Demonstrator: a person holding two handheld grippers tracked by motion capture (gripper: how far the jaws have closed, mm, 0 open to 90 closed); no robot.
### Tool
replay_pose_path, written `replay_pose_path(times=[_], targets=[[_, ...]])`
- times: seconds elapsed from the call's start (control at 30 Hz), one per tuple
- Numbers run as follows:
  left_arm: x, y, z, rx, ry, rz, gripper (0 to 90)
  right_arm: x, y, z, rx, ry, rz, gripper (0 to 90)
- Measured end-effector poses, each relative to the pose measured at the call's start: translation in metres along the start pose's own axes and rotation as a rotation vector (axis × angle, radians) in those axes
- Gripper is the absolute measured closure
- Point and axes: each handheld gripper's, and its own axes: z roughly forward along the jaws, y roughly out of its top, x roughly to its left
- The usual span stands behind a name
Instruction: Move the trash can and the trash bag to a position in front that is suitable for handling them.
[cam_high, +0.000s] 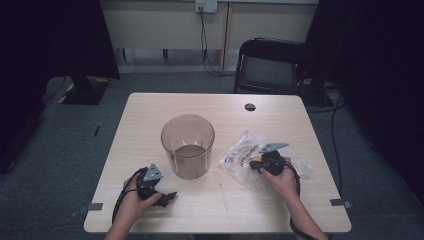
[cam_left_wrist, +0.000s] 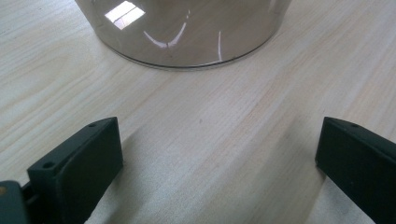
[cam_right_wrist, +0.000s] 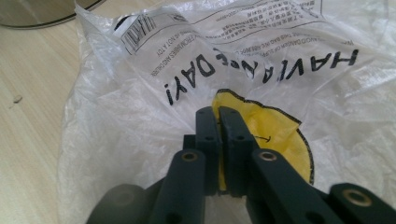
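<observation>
My right gripper (cam_right_wrist: 218, 112) has its jaws pinched together on the plastic bag (cam_right_wrist: 233, 60), a fold of the film caught between the pads right at the yellow printed face (cam_right_wrist: 275, 135). No earlier picture, so that's all I say on the jaws. The bag is clear, crumpled, with black lettering and a barcode, lying flat on the wooden table (cam_high: 150, 107) on the right half, just right of the clear bin (cam_high: 187, 145). In the high view the right gripper (cam_high: 257, 161) sits on top of the bag (cam_high: 240, 150), my right hand (cam_high: 284, 179) behind it, cable trailing off my wrist. My left gripper (cam_left_wrist: 219, 154) has its jaws spread wide, nothing between them but bare tabletop, both tips low over the wood. The bin's base (cam_left_wrist: 187, 32) is straight ahead of it, near but not touching. High view puts the left gripper (cam_high: 170, 196) at the near-left of the table, just in front of and left of the bin, held in my left hand (cam_high: 134, 202). The bin stands upright mid-table, smoky transparent wall, open top; can't tell if anything is inside. A dark chair (cam_high: 267, 65) stands beyond the far table edge.
</observation>
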Motion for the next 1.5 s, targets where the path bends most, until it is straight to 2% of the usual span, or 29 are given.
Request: replay_pose_path(times=[0.1,0.13,0.27,0.37,0.57,0.83,0.93,1.17,1.5], targets=[[0.0,0.0,0.0,0.0,0.0,0.0,0.0,0.001,0.001,0.0,0.013,0.018,0.009,89.4],[0.0,0.0,0.0,0.001,0.0,0.0,0.0,0.002,0.001,-0.001,0.027,0.035,0.0,89.5],[0.0,0.0,0.0,0.001,0.0,0.001,0.0,0.004,0.005,-0.008,0.046,0.037,-0.023,89.9],[0.0,0.0,0.0,0.001,0.0,0.001,0.0,0.004,0.01,-0.015,0.03,0.054,-0.031,90.0],[0.0,0.0,0.0,0.001,0.0,0.001,0.0,0.008,0.03,-0.047,-0.029,0.086,-0.06,90.0],[0.0,0.0,0.0,0.001,-0.001,0.001,0.0,0.011,0.045,-0.071,-0.07,0.085,-0.089,90.0],[0.0,0.0,0.0,0.001,-0.001,0.0,0.0,0.013,0.058,-0.087,-0.091,0.083,-0.112,90.0],[0.0,0.0,0.0,0.001,-0.001,0.0,0.0,0.019,0.075,-0.105,-0.068,0.073,-0.165,90.0],[0.0,0.0,0.0,0.001,-0.001,0.0,0.0,0.024,0.095,-0.129,-0.11,0.076,-0.178,90.0]])
